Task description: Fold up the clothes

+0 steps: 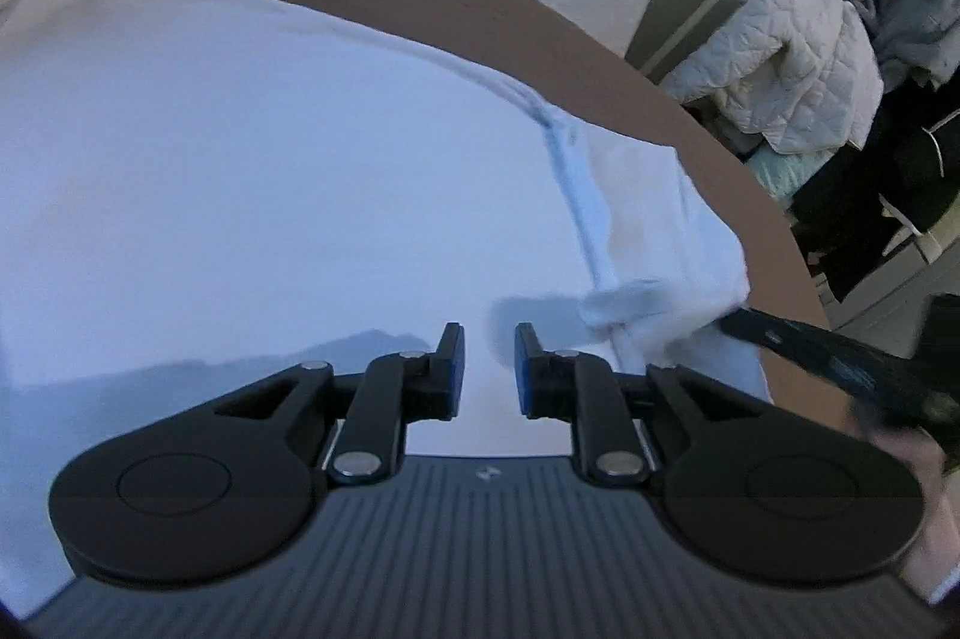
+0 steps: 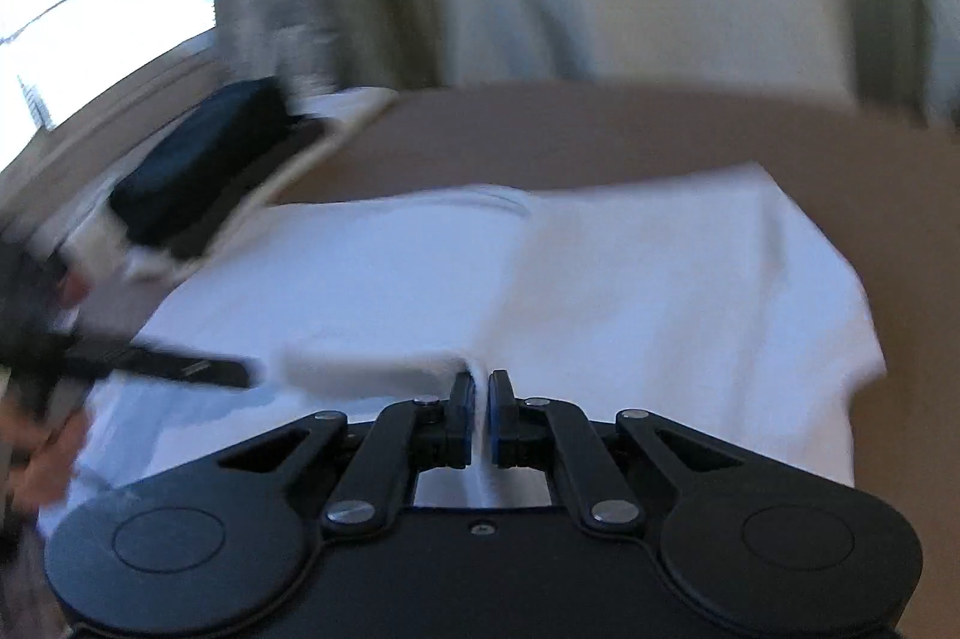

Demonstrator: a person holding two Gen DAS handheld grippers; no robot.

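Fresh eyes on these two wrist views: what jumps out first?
The white garment fills both views, spread over the brown table. In the right wrist view the right claw pinches a raised ridge of it; the left claw stands slightly parted with nothing between. A clothes pile sits far right in the left view.

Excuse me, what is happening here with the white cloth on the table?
A person is folding a white T-shirt on a brown table, with a gripper in each hand. The right gripper pinches a fold of the shirt. The left gripper hangs over the shirt, its jaws slightly apart with nothing between them.
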